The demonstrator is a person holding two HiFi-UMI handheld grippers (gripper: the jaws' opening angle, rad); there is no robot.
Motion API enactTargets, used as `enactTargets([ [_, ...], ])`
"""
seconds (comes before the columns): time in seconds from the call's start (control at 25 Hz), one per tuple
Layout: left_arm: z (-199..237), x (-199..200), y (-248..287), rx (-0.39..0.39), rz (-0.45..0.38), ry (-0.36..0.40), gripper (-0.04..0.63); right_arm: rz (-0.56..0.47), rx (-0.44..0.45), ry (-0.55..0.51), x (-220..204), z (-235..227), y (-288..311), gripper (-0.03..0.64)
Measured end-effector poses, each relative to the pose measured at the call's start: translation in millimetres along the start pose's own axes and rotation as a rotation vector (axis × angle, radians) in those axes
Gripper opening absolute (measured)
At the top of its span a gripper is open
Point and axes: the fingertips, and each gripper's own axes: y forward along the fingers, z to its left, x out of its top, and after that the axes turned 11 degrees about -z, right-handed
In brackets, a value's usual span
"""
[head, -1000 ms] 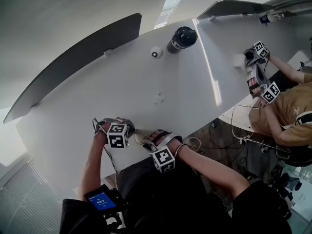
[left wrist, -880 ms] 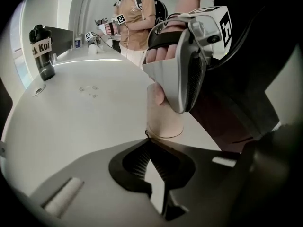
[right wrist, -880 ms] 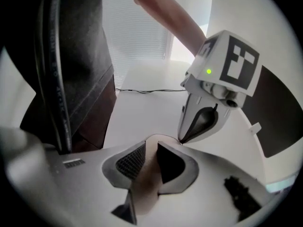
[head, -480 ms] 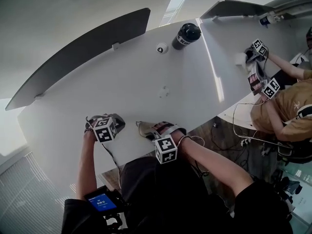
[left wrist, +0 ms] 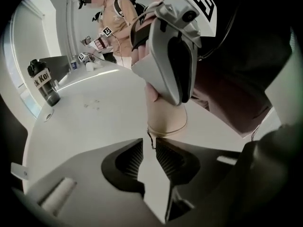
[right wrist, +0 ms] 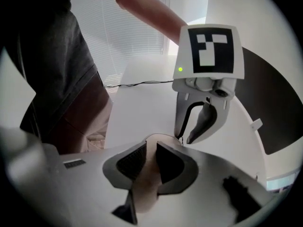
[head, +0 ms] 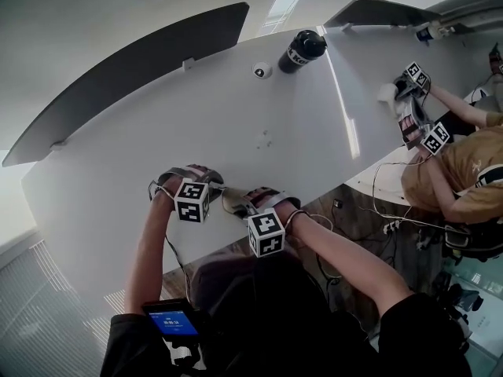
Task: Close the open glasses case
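Observation:
The beige glasses case (head: 234, 201) lies near the front edge of the white table (head: 236, 132). My right gripper (head: 253, 204) is shut on it; in the right gripper view the case (right wrist: 144, 178) fills the gap between the jaws of that gripper (right wrist: 150, 150). In the left gripper view the case (left wrist: 165, 119) sits just past my left gripper (left wrist: 149, 143). Its jaws are opening, with a narrow gap and only a thin dark cord (left wrist: 151, 141) at the tips. From the right gripper view, the left gripper (right wrist: 187, 138) touches the case's far rim.
A black bottle (head: 302, 48) and a small round white object (head: 262, 70) stand at the table's far side. Dark divider panels (head: 134, 69) line the far edge. Another person (head: 452, 171) works with grippers at the right. The table's front edge runs just under my hands.
My left gripper, off to the left of the case half a second ago, has come back right to the case's end. The right gripper has stayed on the case.

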Motion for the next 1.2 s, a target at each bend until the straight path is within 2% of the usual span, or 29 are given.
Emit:
enactTargets([
  [0.2, -3, 0, 9, -0.032, 0.021, 0.024, 0.058, 0.0, -0.008, -0.009, -3, 2, 0, 0.074],
  [0.24, -2, 0, 10, -0.024, 0.02, 0.023, 0.029, 0.0, -0.011, -0.009, -3, 2, -1, 0.074],
  [0.4, 0, -1, 10, 0.007, 0.021, -0.029, 0.007, -0.004, -0.035, 0.007, -3, 1, -2, 0.074],
  [0.52, -3, 1, 7, 0.012, 0.002, -0.104, 0.006, -0.004, -0.058, 0.039, -3, 0, -4, 0.074],
  [0.6, -4, 0, 6, 0.029, 0.002, -0.126, 0.005, 0.0, -0.066, 0.061, -3, -1, -2, 0.071],
  [0.76, -1, -3, 4, 0.071, 0.015, -0.126, 0.004, -0.001, -0.075, 0.083, -4, -4, -1, 0.066],
  [1.04, -6, -3, -5, 0.088, 0.012, -0.128, 0.005, 0.003, -0.089, 0.089, -5, -6, 1, 0.066],
  [1.2, -20, -2, -8, 0.101, 0.003, -0.158, 0.005, 0.011, -0.094, 0.099, -4, -4, 2, 0.066],
])
